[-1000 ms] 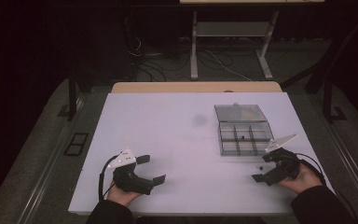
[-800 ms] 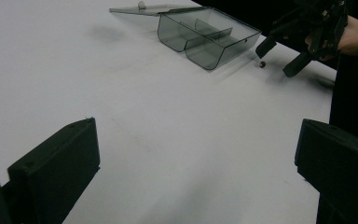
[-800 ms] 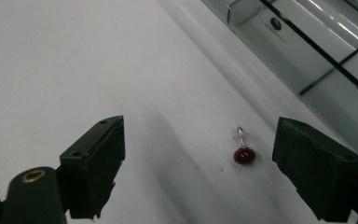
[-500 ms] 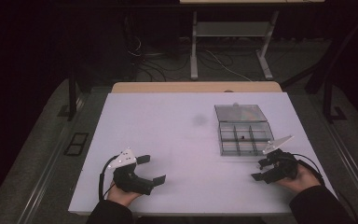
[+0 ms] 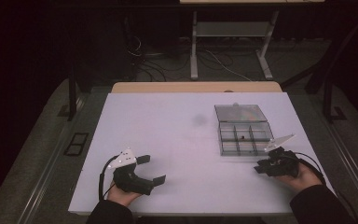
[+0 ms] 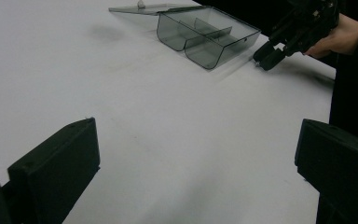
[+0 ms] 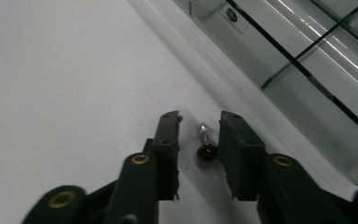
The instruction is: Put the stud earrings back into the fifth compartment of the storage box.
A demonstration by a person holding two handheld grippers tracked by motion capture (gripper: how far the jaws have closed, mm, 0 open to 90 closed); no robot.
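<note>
Where the right gripper reaches into the lower middle of its own view, its two black jaws stand a little apart with a small screw lying between them on the white table. The screw has a dark reddish head toward the bottom of the frame and a bright shank pointing upward; it sits close against the right-hand jaw, though whether they touch cannot be told, and it is not clamped. Just beyond, across the upper right of that frame, runs the wall of the clear compartment box.

In the high view the right gripper sits at the lower right, just below the box, whose lid lies open toward the top of the frame. A small dark item rests in one middle compartment.

The left gripper rests at the lower left of the high view, well apart from the box, jaws spread wide and holding nothing; its own view shows bare table between them.
</note>
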